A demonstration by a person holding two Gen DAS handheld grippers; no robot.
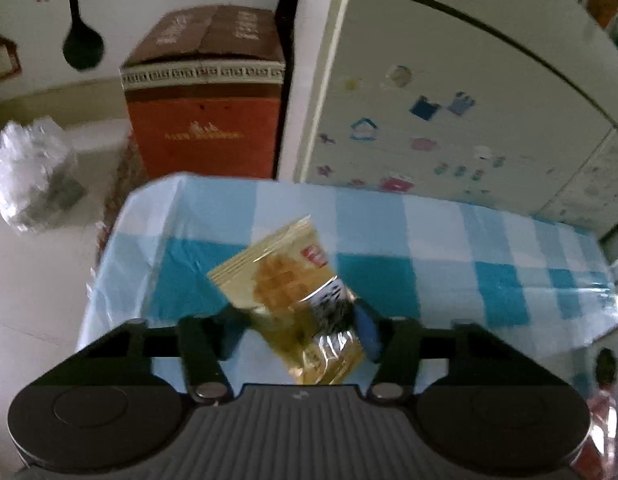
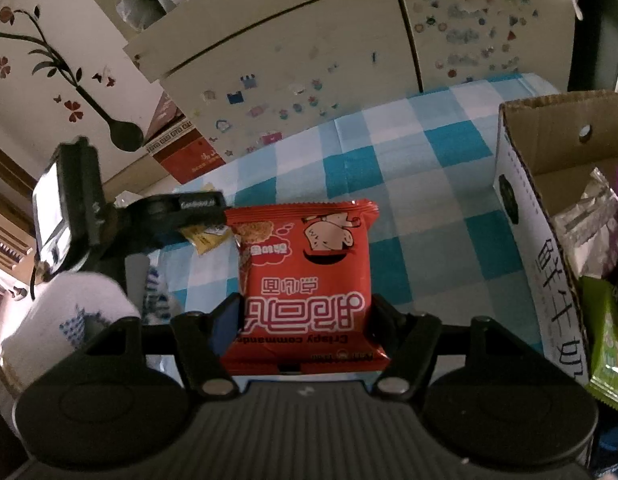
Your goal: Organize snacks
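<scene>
My left gripper (image 1: pixel 299 330) is shut on a yellow snack packet (image 1: pixel 287 284) and holds it tilted above the blue-and-white checked tablecloth (image 1: pixel 449 232). My right gripper (image 2: pixel 305 320) is shut on a red snack packet (image 2: pixel 305 272), held upright above the same cloth (image 2: pixel 421 184). The left gripper (image 2: pixel 205 220) with its yellow packet (image 2: pixel 207 238) shows at the left of the right wrist view, just left of the red packet. A cardboard box (image 2: pixel 521 184) stands at the right and holds several snack bags (image 2: pixel 597 216).
An orange-brown carton (image 1: pixel 205 108) stands on the floor beyond the table's far left corner. A white cabinet with stickers (image 1: pixel 449 120) runs behind the table. A clear plastic bag (image 1: pixel 29 176) lies at the left. A green bag (image 2: pixel 607 344) sits at the box's near end.
</scene>
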